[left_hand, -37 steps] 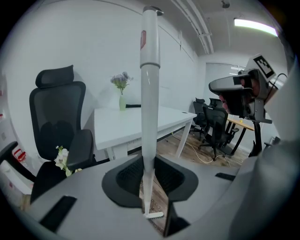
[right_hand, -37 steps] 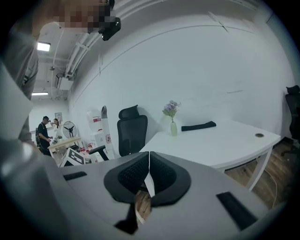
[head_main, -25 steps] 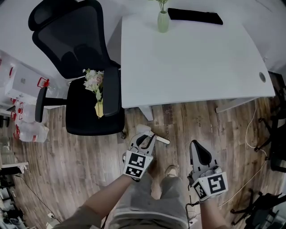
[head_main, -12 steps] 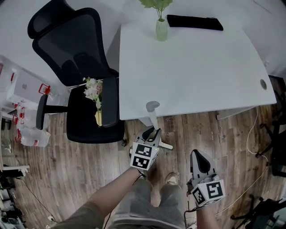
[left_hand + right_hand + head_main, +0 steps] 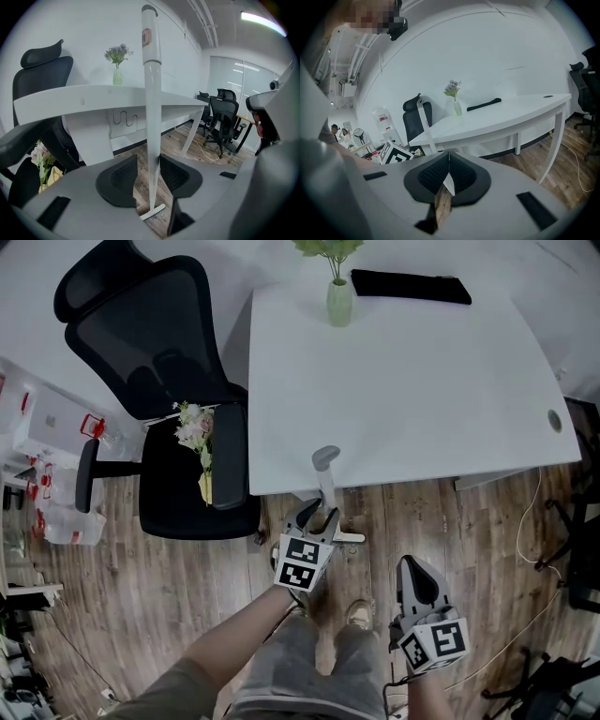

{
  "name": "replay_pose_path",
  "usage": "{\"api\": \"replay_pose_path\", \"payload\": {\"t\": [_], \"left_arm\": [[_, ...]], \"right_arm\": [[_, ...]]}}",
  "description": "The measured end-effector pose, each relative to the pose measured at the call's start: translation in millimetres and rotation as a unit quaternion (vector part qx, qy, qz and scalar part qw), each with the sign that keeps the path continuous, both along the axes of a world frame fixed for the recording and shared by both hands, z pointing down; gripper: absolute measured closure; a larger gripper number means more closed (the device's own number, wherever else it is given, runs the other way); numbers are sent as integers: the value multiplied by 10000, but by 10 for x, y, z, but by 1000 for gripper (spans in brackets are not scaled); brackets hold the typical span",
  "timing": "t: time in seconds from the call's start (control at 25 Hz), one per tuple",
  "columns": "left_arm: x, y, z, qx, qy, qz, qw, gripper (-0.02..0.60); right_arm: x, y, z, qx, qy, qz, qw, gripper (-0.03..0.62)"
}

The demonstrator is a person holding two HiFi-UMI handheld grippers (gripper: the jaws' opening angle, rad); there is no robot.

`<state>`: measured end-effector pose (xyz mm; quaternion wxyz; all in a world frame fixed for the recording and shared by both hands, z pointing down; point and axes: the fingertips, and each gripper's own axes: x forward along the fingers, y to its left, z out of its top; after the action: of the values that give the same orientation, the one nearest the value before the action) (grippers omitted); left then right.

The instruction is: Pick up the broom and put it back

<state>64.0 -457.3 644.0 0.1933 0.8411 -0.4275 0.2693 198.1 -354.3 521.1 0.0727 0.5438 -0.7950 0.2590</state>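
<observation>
We find the wood floor (image 5: 441,521) open in front of the white desk (image 5: 403,381), but the upright broom (image 5: 327,486) stands at the left end of its near edge and the black office chair (image 5: 178,474) blocks its left side.

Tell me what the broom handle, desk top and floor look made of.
Broom handle: smooth matte white plastic, likely; tapered moulded shape, seam below the cap.
Desk top: white matte laminate or painted board; even, no grain.
Floor: wood-look planks with grain and seams; real wood or laminate, can't tell.
</observation>
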Motion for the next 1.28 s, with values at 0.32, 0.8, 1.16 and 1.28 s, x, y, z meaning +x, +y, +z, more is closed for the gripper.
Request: {"api": "replay_pose_path", "payload": {"t": [0.32, 0.8, 1.16, 1.28], "left_arm": [[-60, 132, -183, -72, -48, 93, 9999, 402], [-297, 492, -1490, 316, -75, 250, 9992, 411], [-623, 633, -2818, 897, 157, 159, 9957, 491], [-714, 735, -3213, 1097, 301, 177, 9933, 495]], "right_arm": [[9, -40, -166, -11, 13, -71, 10000, 563], [-198, 2, -1322, 453, 143, -625, 9969, 563], [-301, 215, -2327, 989, 502, -946, 9893, 563], [-296, 257, -2671, 1264, 474, -850, 9872, 563]]}}
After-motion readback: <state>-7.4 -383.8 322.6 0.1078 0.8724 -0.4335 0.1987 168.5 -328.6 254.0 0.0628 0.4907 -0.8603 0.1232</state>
